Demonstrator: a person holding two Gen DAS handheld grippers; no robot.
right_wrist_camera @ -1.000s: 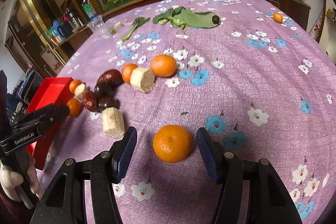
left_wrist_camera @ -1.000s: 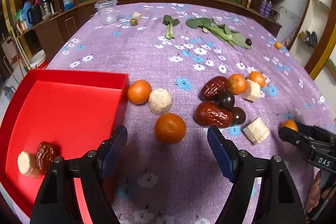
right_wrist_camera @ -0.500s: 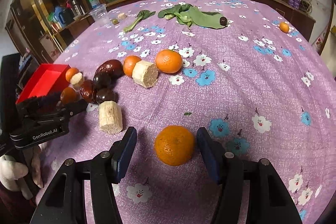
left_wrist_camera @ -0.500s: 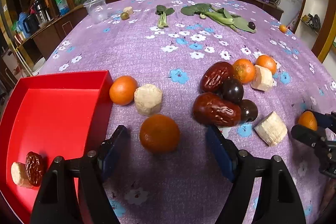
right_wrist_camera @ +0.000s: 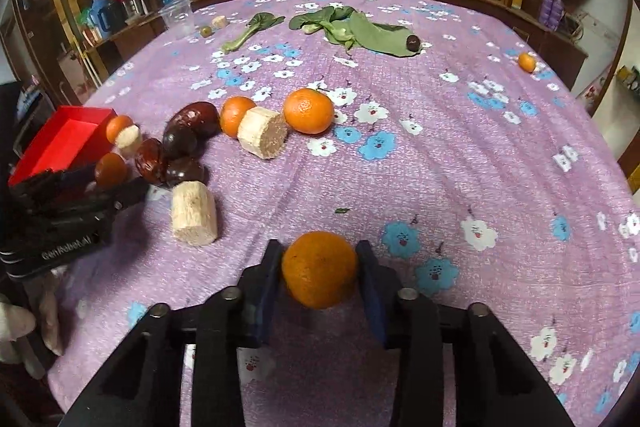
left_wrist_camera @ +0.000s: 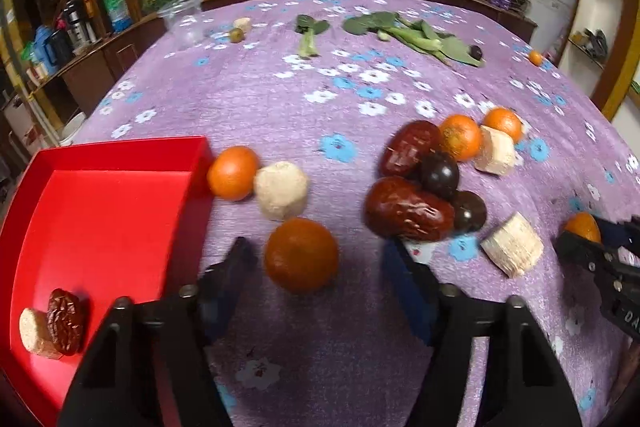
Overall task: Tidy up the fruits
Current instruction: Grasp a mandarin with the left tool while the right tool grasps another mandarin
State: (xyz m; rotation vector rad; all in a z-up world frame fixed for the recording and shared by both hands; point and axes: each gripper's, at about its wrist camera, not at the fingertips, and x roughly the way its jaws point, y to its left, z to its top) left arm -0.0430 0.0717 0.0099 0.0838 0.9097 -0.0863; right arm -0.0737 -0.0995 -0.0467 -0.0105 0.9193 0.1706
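Observation:
My left gripper (left_wrist_camera: 320,263) is open around an orange (left_wrist_camera: 301,254) on the purple cloth, its fingers apart from the fruit. The red tray (left_wrist_camera: 104,211) lies to its left and holds a date (left_wrist_camera: 65,321) and a pale cane piece (left_wrist_camera: 33,331). My right gripper (right_wrist_camera: 319,275) is shut on another orange (right_wrist_camera: 319,269), both pads touching its sides. A cluster of dates (left_wrist_camera: 408,209), dark plums (left_wrist_camera: 439,174), oranges (left_wrist_camera: 460,137) and cane pieces (left_wrist_camera: 512,245) lies between the two grippers. The left gripper also shows in the right wrist view (right_wrist_camera: 80,195).
An orange (left_wrist_camera: 233,171) and a cane piece (left_wrist_camera: 281,189) lie by the tray's corner. Leafy greens (right_wrist_camera: 360,31), a plastic cup (right_wrist_camera: 178,15), a small olive (right_wrist_camera: 205,31) and a lone orange (right_wrist_camera: 526,61) sit at the far side. Wooden cabinets ring the table.
My right gripper has closed onto its orange. My left gripper has moved forward so its orange sits between the fingers.

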